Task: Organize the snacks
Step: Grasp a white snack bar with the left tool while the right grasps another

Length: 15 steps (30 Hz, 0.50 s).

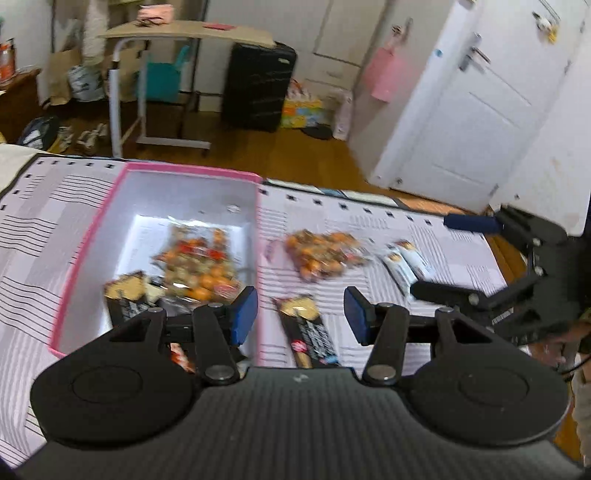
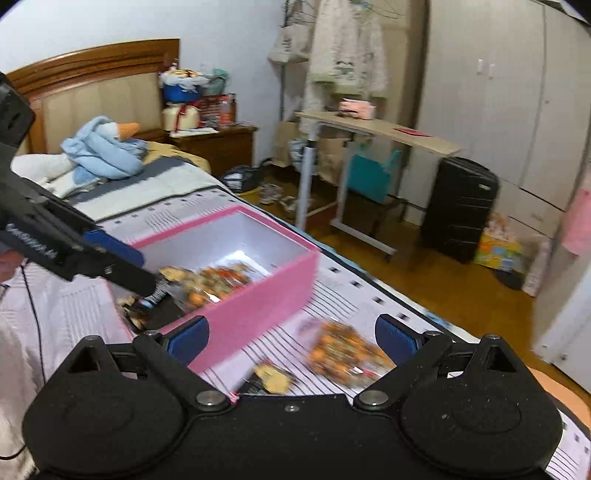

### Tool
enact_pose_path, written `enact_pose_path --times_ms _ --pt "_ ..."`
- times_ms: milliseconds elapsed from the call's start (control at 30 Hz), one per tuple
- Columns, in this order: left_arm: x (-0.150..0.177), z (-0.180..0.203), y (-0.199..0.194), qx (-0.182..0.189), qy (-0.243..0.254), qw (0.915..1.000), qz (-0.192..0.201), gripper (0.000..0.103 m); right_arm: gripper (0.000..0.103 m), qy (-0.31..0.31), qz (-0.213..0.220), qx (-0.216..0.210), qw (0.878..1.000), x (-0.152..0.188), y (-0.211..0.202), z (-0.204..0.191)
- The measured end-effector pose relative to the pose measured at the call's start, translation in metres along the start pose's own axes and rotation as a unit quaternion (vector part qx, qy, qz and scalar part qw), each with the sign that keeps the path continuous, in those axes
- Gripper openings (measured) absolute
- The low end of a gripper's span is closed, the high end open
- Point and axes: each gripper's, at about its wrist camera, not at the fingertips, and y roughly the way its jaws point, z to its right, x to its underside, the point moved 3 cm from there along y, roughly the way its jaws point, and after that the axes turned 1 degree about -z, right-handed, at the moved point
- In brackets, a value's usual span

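Observation:
A pink box (image 1: 92,236) with a white inside sits on the striped bedsheet (image 1: 37,229). In it lie an orange snack bag (image 1: 199,266) and a dark snack bar (image 1: 125,299). Right of the box, on the sheet, are another orange bag (image 1: 321,254), a dark bar (image 1: 306,332) and two small white packets (image 1: 402,266). My left gripper (image 1: 301,315) hangs open above that bar, holding nothing. My right gripper (image 2: 291,339) is open too, over the loose orange bag (image 2: 343,350) beside the box's pink wall (image 2: 258,306). Both views are blurred.
Beyond the bed's edge are a wooden floor (image 1: 295,155), a rolling side table (image 1: 184,33), a black suitcase (image 1: 258,85) and a white door (image 1: 461,110). A headboard (image 2: 92,74), a blue plush toy (image 2: 103,147) and a nightstand (image 2: 221,144) lie at the bed's head.

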Motion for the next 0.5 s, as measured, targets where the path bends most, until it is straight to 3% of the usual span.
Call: enact_pose_path --times_ms 367,500 --pt "0.009 0.075 0.057 0.025 0.029 0.9987 -0.035 0.050 0.093 0.093 -0.032 0.054 0.994 0.062 -0.011 0.073" --pt "0.000 0.098 0.089 0.038 0.018 0.9987 -0.030 0.050 0.083 0.121 -0.035 0.074 0.989 0.082 -0.005 0.106"
